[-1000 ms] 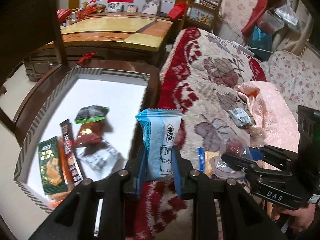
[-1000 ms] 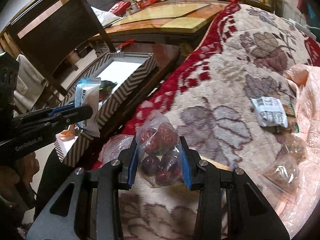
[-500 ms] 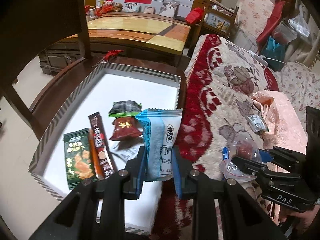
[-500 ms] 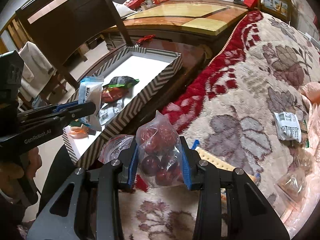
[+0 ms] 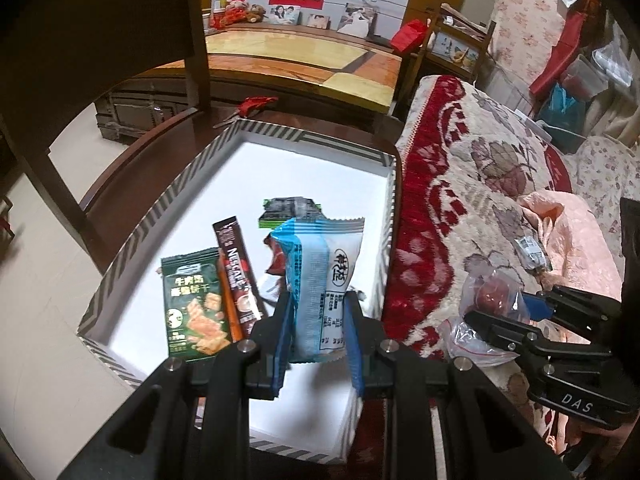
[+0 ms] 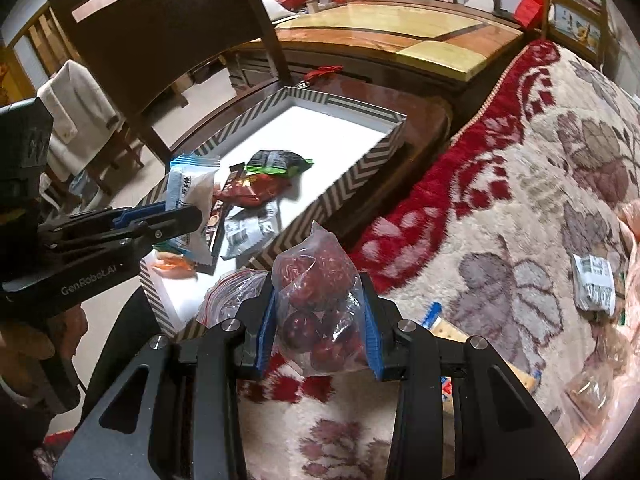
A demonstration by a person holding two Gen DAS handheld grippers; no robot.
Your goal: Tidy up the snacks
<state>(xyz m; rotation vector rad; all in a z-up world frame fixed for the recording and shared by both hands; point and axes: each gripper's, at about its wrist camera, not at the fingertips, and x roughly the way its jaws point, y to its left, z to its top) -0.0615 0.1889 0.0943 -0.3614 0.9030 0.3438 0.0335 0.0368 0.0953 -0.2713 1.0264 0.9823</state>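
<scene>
My left gripper (image 5: 318,316) is shut on a blue and white snack packet (image 5: 320,276), held upright over the near right part of a white box with a striped rim (image 5: 168,200). Inside the box lie a green biscuit packet (image 5: 192,304), a dark coffee stick (image 5: 238,272), a red packet (image 6: 252,190) and a dark green packet (image 5: 290,210). My right gripper (image 6: 318,324) is shut on a clear bag of red dates (image 6: 320,300), above the red and cream blanket (image 6: 500,208) just right of the box. The right gripper (image 5: 504,312) also shows in the left wrist view.
The box sits on a dark wooden chair seat (image 5: 132,160) with its backrest (image 6: 160,28) behind. More snacks lie on the blanket: a grey-white packet (image 6: 594,282), a cracker pack (image 6: 452,330) and another clear bag (image 6: 224,296). A low wooden table (image 5: 304,60) stands beyond.
Both grippers have moved left toward the box, each keeping its snack. The blue packet went from the box's right edge to above its inside; the date bag came closer to the box's corner.
</scene>
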